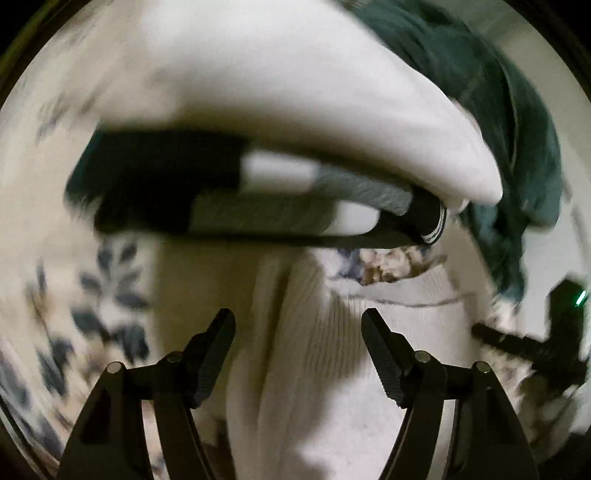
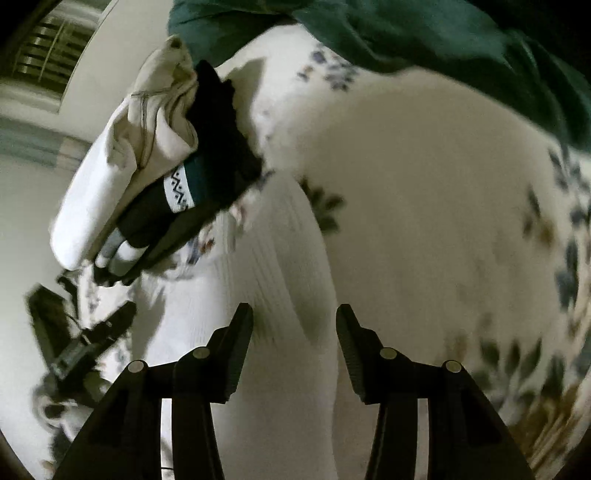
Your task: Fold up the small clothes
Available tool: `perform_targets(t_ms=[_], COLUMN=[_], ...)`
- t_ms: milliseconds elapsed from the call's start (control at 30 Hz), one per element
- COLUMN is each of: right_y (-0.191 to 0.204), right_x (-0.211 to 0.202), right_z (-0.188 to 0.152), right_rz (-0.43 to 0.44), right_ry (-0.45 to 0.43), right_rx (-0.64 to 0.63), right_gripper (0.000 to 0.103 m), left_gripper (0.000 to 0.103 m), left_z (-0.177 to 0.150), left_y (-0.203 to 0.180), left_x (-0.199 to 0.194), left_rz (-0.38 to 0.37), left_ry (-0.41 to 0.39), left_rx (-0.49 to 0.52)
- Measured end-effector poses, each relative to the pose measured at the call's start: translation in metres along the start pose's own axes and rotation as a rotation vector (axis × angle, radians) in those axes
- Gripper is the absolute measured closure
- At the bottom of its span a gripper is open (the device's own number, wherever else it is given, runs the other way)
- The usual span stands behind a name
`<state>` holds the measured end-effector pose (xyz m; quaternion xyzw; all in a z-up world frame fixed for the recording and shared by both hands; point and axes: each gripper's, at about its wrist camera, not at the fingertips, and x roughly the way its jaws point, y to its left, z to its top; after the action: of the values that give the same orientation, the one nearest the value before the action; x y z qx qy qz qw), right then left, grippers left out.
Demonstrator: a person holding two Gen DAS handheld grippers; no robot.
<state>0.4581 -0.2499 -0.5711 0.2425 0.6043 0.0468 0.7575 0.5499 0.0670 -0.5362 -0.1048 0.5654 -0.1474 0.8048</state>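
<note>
A white ribbed sock (image 1: 306, 332) lies lengthwise on the floral bedsheet, straight ahead of my left gripper (image 1: 298, 319), which is open with its jaws on either side above it. The same sock (image 2: 280, 258) runs between the open jaws of my right gripper (image 2: 294, 314). Beyond it sits a stack of small folded clothes: a white piece (image 1: 295, 92) on top of a black and grey one (image 1: 221, 199). In the right wrist view the stack (image 2: 155, 166) is at the upper left, with cream, white and black pieces.
A dark green cloth (image 1: 480, 92) lies bunched at the back; it also shows in the right wrist view (image 2: 406, 33). The floral bedsheet (image 2: 461, 203) covers the surface. The other gripper shows at the right edge (image 1: 546, 332) and at the left (image 2: 85, 343).
</note>
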Motion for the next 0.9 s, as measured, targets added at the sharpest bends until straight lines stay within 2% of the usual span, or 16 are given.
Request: perform_targets(t_ms=[100, 200, 233, 267, 300, 400, 567, 667, 733, 833, 900], right_y=[0.01, 0.017, 0.022, 0.025, 0.029, 0.039, 0.054, 0.063, 0.066, 0.06, 0.053], right_x=[0.006, 0.009, 0.009, 0.009, 0.009, 0.003, -0.017, -0.023, -0.018, 0.014, 0.029], right_z=[0.009, 0.018, 0.017, 0.017, 0.016, 0.014, 0.01, 0.019, 0.031, 0.048, 0.05], right_rz=[-0.058, -0.11, -0.129, -0.141, -0.154, -0.186, -0.153, -0.135, -0.141, -0.185, -0.193], right_ry=[-0.001, -0.012, -0.03, -0.045, -0.057, -0.101, -0.182, -0.211, -0.21, -0.131, -0.076], right_rx=[-0.061, -0.132, -0.169, -0.192, -0.22, -0.271, -0.291, -0.294, -0.283, -0.25, -0.237], right_gripper=[0.054, 0.055, 0.063, 0.072, 0.095, 0.098, 0.098, 0.099, 0.099, 0.099, 0.099], left_gripper=[0.037, 0.076, 0.091, 0.094, 0.096, 0.097, 0.097, 0.098, 0.099, 0.099, 0.099], left_z=[0.002, 0.001, 0.0, -0.003, -0.003, -0.004, 0.0, 0.004, 0.001, -0.002, -0.005], left_y=[-0.017, -0.024, -0.024, -0.024, -0.023, -0.012, 0.011, 0.029, 0.038, 0.053, 0.058], left_x=[0.004, 0.016, 0.018, 0.019, 0.016, -0.007, -0.049, -0.046, -0.032, -0.001, 0.011], left_rz=[0.08, 0.119, 0.117, 0.129, 0.126, 0.089, 0.036, 0.05, 0.078, 0.103, 0.08], left_ry=[0.006, 0.033, 0.041, 0.037, 0.021, -0.047, -0.14, -0.132, -0.099, -0.011, 0.033], left_rx=[0.135, 0.218, 0.229, 0.238, 0.243, 0.185, 0.037, -0.005, -0.019, -0.05, -0.071])
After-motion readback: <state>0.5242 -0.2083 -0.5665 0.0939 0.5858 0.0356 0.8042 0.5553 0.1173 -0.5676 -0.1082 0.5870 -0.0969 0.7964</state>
